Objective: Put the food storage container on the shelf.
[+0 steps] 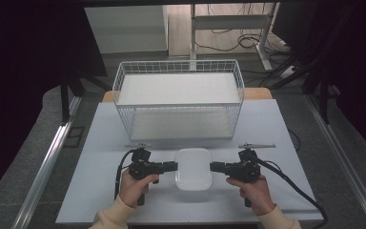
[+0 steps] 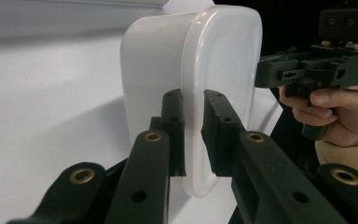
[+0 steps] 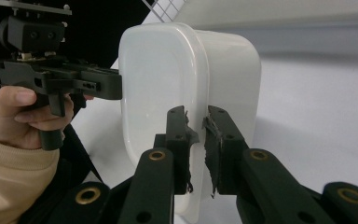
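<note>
A white plastic container [image 1: 193,168] with rounded corners sits at the front middle of the white table [image 1: 267,129], open side up. My left gripper [image 1: 175,166] reaches in from the left, and its jaws are closed over the container's [image 2: 219,56] left rim, one jaw inside and one outside. My right gripper [image 1: 211,167] comes from the right and clamps the opposite rim of the container [image 3: 168,70] the same way. In the left gripper view my left gripper [image 2: 193,135] pinches the thin rim. The right gripper [image 3: 196,144] has frayed pads.
A white wire basket [image 1: 178,106] with two shelf levels stands behind the container, its open front towards me. Both cables trail over the table near its front edge. Bare table lies to either side of the hands.
</note>
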Demonstrator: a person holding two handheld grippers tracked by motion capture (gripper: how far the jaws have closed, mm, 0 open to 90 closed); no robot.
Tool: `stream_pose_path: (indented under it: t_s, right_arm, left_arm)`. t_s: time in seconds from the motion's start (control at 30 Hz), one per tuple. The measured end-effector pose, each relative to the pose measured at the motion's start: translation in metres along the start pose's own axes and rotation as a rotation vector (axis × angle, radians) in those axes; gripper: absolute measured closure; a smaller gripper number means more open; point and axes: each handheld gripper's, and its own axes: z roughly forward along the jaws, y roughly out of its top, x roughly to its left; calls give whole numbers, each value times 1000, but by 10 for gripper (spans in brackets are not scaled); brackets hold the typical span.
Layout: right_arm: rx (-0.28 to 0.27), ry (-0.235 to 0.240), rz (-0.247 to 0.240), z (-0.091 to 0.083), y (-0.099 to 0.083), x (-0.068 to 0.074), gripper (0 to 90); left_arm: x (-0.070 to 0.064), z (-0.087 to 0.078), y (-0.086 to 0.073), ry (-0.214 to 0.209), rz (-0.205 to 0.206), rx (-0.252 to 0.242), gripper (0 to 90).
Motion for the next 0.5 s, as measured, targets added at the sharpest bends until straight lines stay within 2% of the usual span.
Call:
stream_pose_path:
  t_s: [0.07, 0.33, 0.5]
  right_arm:
    - [-12, 5, -26, -3, 2, 3, 795]
    - [-37, 7, -66, -9, 6, 9, 795]
    - [-52, 13, -84, -12, 8, 12, 795]
  left_arm:
    - [-3, -2, 1, 0, 15, -7, 796]
    - [-15, -8, 6, 19, 66, -28, 797]
    - [-19, -11, 9, 16, 82, -39, 798]
